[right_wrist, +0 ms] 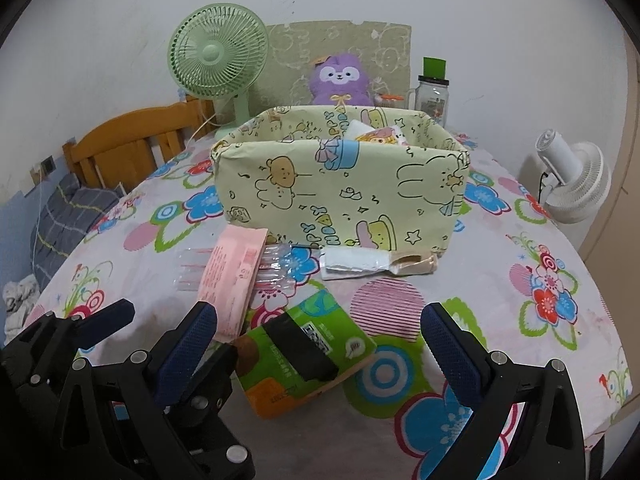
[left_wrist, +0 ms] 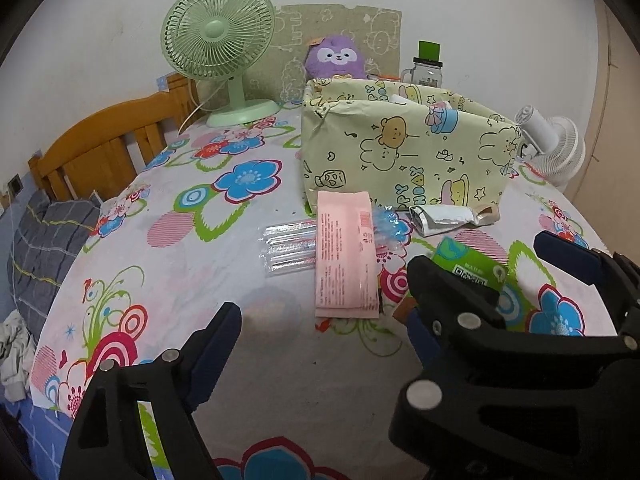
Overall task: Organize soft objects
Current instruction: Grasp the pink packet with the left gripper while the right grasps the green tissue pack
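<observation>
A yellow cartoon-print fabric box (left_wrist: 404,152) (right_wrist: 340,188) stands on the flowered table. In front of it lie a pink flat packet (left_wrist: 346,256) (right_wrist: 234,276), a clear bubble-wrap strip (left_wrist: 286,248) (right_wrist: 276,268), a silver-and-beige tube (left_wrist: 452,216) (right_wrist: 376,262) and a green tissue pack (left_wrist: 470,266) (right_wrist: 304,348). My left gripper (left_wrist: 324,316) is open, low over the table before the pink packet. My right gripper (right_wrist: 316,328) is open, its fingers either side of the green pack. A soft item lies inside the box (right_wrist: 376,134).
A green desk fan (left_wrist: 218,52) (right_wrist: 218,64), a purple plush (left_wrist: 336,58) (right_wrist: 340,78) and a glass jar with a green lid (left_wrist: 426,66) (right_wrist: 432,94) stand behind the box. A white fan (left_wrist: 554,148) (right_wrist: 576,176) is at the right edge. A wooden bed frame (left_wrist: 108,140) lies left.
</observation>
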Tool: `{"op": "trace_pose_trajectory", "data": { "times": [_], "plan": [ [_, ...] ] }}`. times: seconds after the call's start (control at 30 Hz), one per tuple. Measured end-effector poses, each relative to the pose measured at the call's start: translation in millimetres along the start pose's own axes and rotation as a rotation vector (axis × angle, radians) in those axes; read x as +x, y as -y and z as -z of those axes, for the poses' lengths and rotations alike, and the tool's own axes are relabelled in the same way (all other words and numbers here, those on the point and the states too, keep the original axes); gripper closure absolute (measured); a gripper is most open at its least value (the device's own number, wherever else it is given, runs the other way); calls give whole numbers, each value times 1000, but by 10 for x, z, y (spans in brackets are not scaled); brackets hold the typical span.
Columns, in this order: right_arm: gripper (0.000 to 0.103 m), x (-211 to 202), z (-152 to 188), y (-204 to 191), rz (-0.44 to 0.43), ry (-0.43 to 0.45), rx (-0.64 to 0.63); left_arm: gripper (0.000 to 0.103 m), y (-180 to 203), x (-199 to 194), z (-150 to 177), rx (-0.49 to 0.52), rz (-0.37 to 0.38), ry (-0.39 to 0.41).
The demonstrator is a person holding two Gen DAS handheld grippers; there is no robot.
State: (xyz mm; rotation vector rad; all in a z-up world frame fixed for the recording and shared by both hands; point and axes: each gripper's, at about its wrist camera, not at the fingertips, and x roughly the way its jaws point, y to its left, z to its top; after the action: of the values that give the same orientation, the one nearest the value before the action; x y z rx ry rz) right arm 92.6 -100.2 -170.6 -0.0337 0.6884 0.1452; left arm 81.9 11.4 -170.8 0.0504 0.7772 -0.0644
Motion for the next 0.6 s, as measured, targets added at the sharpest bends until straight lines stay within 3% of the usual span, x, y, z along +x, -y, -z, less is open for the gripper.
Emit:
{"op": "trace_pose_trajectory", "data": {
  "times": [0.6],
  "plan": [
    [0, 185, -39, 180, 31, -53, 49, 16, 162, 217, -111, -8, 65, 16]
  ]
}}
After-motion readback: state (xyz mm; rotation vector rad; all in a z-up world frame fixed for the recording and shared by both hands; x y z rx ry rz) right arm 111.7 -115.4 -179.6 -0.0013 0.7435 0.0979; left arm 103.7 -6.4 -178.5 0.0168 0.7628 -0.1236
